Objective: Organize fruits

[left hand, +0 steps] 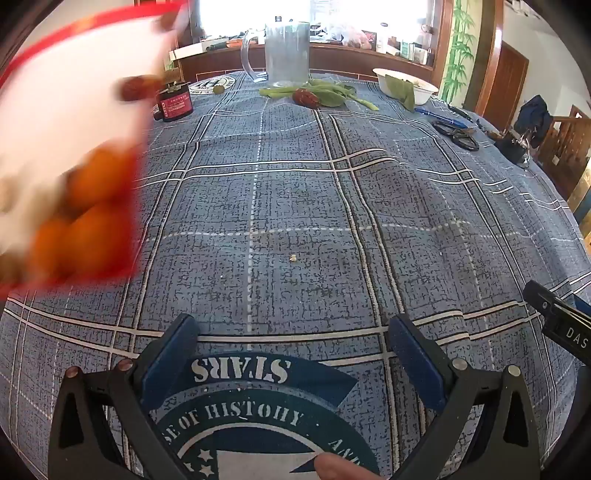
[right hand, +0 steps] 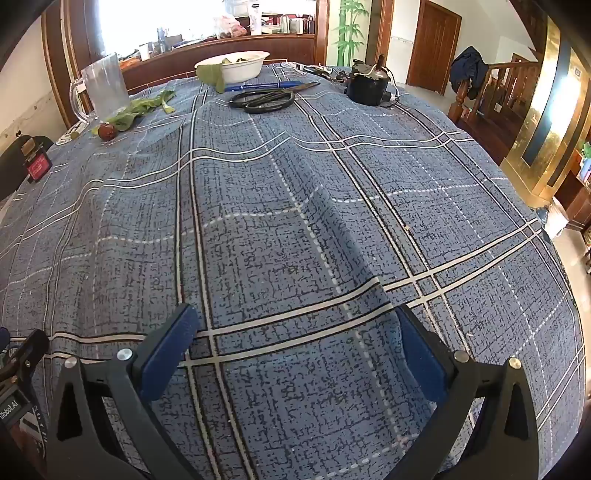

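Both your grippers hang over the near edge of the worktop, angled down, nothing between the fingers. Left gripper (left hand: 291,354) has its jaws spread wide over the printed emblem (left hand: 255,417) on the blue plaid cloth (left hand: 295,206); right gripper (right hand: 295,347) is just as wide, over bare cloth. A fingertip (left hand: 332,469) shows at the bottom edge of the left view.

Fruit: on the near left, the left view shows a blurred white tray with a red rim (left hand: 74,22) carrying orange round fruits (left hand: 88,206), probably mandarins or kumquats, too smeared to say, plus a dark red piece (left hand: 138,86) higher up on it. Far side: one red date-like fruit (left hand: 306,98) lies among green leaves (left hand: 332,92), just in front of the clear pitcher (left hand: 286,51). A small green round fruit (left hand: 218,89) sits to its left, near the red-labelled jar (left hand: 173,105).

Handling, my guess: all light and small. The orange ones look smooth and round, so they'll roll; take them across the middle and squeeze gently, the skin bruises. The date is firmer; grip it across its short side, clear of the leaves.

Room: the middle of the worktop is wide open, but the cloth is ridged with folds, so lift rather than drag. Far right clutter: scissors (right hand: 262,101), blue pen (right hand: 258,86), white bowl (right hand: 236,68), a dark round object (right hand: 367,86). The worktop edge drops off on the right.
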`<state>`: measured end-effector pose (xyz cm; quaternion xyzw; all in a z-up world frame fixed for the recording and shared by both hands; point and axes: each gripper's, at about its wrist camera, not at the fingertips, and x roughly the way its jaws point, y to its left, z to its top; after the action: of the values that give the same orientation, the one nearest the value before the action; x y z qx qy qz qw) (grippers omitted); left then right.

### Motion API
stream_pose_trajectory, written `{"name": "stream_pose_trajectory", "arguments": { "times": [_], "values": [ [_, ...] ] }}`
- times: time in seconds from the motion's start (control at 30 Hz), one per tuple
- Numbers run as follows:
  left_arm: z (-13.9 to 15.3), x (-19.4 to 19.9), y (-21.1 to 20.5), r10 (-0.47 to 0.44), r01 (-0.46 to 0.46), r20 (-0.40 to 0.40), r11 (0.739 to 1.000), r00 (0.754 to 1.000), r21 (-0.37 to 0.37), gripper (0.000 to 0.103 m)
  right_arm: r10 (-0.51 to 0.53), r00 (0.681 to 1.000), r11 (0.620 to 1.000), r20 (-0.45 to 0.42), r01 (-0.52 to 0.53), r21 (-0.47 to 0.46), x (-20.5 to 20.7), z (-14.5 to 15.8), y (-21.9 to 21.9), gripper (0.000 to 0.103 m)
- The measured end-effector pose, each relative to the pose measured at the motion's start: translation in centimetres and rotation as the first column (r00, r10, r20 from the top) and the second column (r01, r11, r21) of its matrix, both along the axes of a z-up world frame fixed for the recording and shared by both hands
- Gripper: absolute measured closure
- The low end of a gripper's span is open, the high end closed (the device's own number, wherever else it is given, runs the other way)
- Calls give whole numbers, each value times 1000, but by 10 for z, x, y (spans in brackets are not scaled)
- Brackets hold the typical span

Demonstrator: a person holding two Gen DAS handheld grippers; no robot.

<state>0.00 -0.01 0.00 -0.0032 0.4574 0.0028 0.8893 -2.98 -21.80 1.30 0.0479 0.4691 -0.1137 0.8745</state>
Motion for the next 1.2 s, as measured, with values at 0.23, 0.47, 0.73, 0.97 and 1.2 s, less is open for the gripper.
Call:
{"name": "stream_pose_trajectory", "arguments": {
  "times": [0.23,0.47,0.73,0.97,1.2],
  "values": [
    [0,0,0,0,0,1,1000,1000,-2,1,0,1000,1000,1,0,3,0,0,0,0],
    [0,0,0,0,0,0,1000,1000,-1,1,0,1000,1000,0,0,3,0,0,-1,0],
    [0,0,0,0,0,-1,1000,1000,-2,1,0,1000,1000,0,0,4,0,-1,-1,0],
    [1,-1,2,0,0,0,1000,1000,-2,1,0,1000,1000,-1,0,4,0,-1,-1,0],
    [2,-1,2,0,0,0,1000,1000,-3,1,1,1000,1000,-1,-1,4,-1,-1,-2,0]
  ]
}}
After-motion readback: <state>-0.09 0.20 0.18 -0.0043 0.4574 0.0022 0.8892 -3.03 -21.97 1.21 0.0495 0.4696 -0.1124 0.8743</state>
